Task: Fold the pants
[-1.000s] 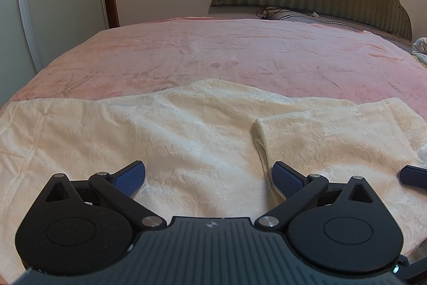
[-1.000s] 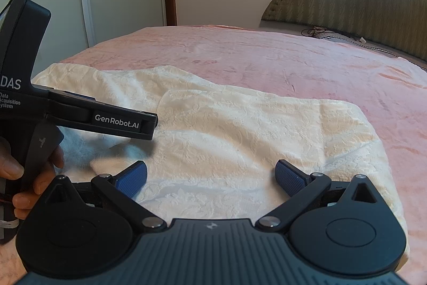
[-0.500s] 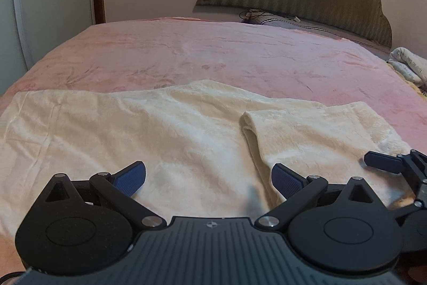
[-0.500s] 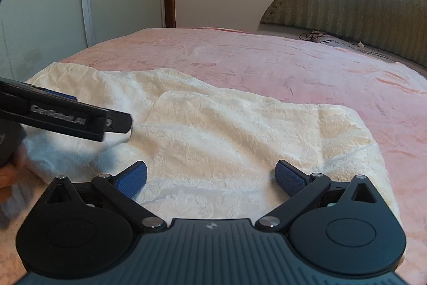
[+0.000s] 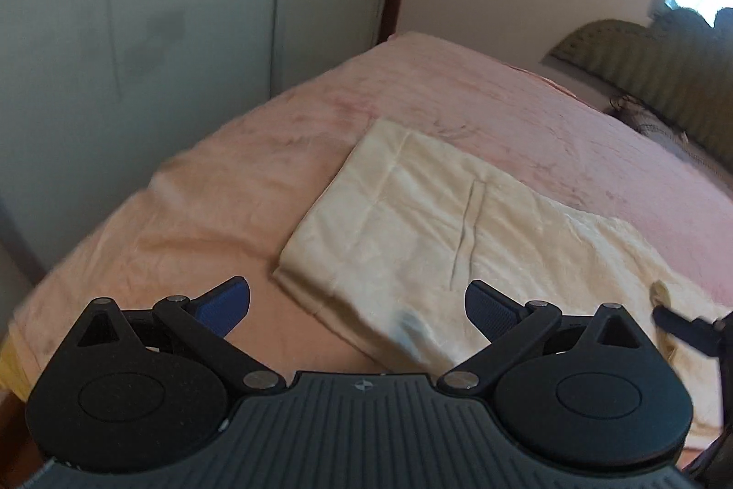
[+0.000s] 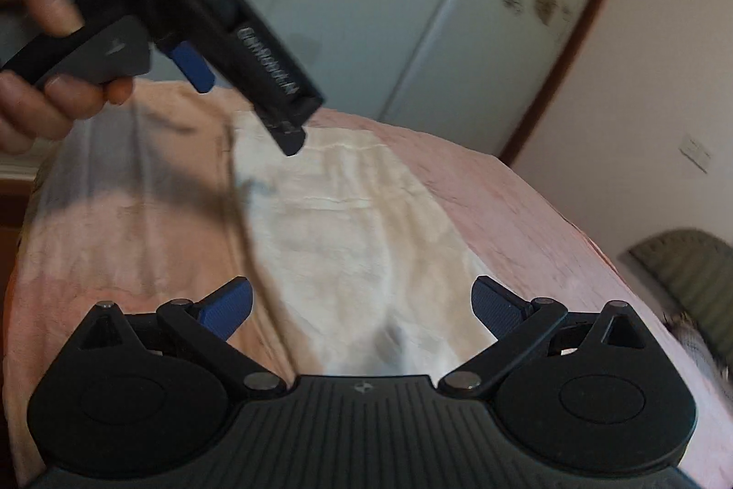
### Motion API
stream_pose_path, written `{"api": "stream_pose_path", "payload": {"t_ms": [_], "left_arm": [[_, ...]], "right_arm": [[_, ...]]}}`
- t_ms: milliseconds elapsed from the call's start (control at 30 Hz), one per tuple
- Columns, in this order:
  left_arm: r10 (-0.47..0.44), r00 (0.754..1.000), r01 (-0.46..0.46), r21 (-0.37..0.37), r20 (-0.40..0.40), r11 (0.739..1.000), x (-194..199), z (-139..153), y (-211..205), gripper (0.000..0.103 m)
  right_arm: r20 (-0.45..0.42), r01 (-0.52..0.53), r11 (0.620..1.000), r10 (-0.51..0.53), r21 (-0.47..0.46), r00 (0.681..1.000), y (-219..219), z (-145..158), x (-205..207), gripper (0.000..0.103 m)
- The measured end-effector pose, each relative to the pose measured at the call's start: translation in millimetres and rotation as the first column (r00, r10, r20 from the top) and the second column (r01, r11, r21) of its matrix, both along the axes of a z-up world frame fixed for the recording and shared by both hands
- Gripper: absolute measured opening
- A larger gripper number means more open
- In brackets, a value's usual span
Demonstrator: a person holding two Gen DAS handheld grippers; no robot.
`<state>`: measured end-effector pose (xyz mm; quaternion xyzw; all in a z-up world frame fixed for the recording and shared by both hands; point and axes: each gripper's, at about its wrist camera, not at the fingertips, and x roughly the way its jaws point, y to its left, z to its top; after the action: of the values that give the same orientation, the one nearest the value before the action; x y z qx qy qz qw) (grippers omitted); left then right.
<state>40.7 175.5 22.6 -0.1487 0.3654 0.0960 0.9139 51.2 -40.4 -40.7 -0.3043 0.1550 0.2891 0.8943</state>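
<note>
Cream-coloured pants [image 5: 426, 223] lie flat on a pink bed [image 5: 220, 214], stretched across the blanket near its corner, their seamed end edge toward a pale wardrobe door [image 5: 137, 30]. The left hand-held gripper [image 5: 357, 305] hovers above that end of the garment, its blue-padded fingers [image 5: 227, 303] spread wide apart and gripping nothing; one pad sits over bare blanket, the other over the fabric. The right hand-held gripper [image 6: 362, 305] is likewise spread wide and empty, poised over the pale cloth [image 6: 348, 223] farther along. In the right wrist view, the left hand [image 6: 41, 44] grips the other tool's black handle above the bed's edge, blurred. A green padded headboard [image 5: 650, 67] stands at the far side of the bed.
</note>
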Motion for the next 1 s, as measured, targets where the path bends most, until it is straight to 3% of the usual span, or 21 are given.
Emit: {"api": "stream_pose_path", "payload": {"t_ms": [67,167,367,467,533,600,667,767,833,933,1000], "left_arm": [[0.024,0.999,-0.028,-0.162,-0.028,0.986,2,-10,21,0.100],[0.028,0.997,-0.050,-0.367,-0.065,0.929,7,-29,42,0.101],[0.042,0.999,-0.054,-0.514,-0.035,0.856,13,-38,55,0.102],[0.047,0.999,-0.053,-0.583,-0.024,0.811,21,-43,57,0.102],[0.060,0.998,-0.057,-0.620,-0.016,0.783,26,-47,61,0.101],[0.064,0.998,-0.050,-0.657,-0.003,0.753,29,-49,64,0.101],[0.060,0.998,-0.040,-0.676,0.006,0.736,32,-50,66,0.101],[0.065,0.998,-0.033,-0.682,0.022,0.731,44,-50,69,0.100],[0.070,0.997,-0.032,-0.683,0.028,0.730,53,-49,72,0.100],[0.056,0.998,-0.028,-0.670,0.021,0.742,69,-47,75,0.099],[0.039,0.999,-0.024,-0.652,0.008,0.758,78,-48,74,0.093]], "right_arm": [[0.019,-0.053,0.996,0.054,-0.067,0.998,22,-6,-1,0.102],[0.049,-0.085,0.981,0.095,-0.173,0.994,46,-17,-1,0.102],[0.220,-0.039,0.943,0.117,-0.331,0.968,75,-35,-6,0.099],[0.254,-0.015,0.927,0.118,-0.375,0.960,84,-39,-1,0.079],[0.248,-0.026,0.921,0.133,-0.389,0.960,89,-41,1,0.057],[0.244,-0.038,0.923,0.140,-0.383,0.960,89,-40,2,0.047],[0.230,-0.029,0.944,0.111,-0.330,0.967,85,-32,5,0.046],[0.133,0.014,0.991,0.004,-0.132,0.991,69,-3,22,0.047],[0.028,0.021,1.000,-0.021,-0.007,0.999,54,13,33,0.048],[-0.215,-0.039,0.978,0.084,0.207,0.973,30,37,50,0.048],[-0.302,0.022,0.950,0.076,0.310,0.950,16,48,71,0.049]]}}
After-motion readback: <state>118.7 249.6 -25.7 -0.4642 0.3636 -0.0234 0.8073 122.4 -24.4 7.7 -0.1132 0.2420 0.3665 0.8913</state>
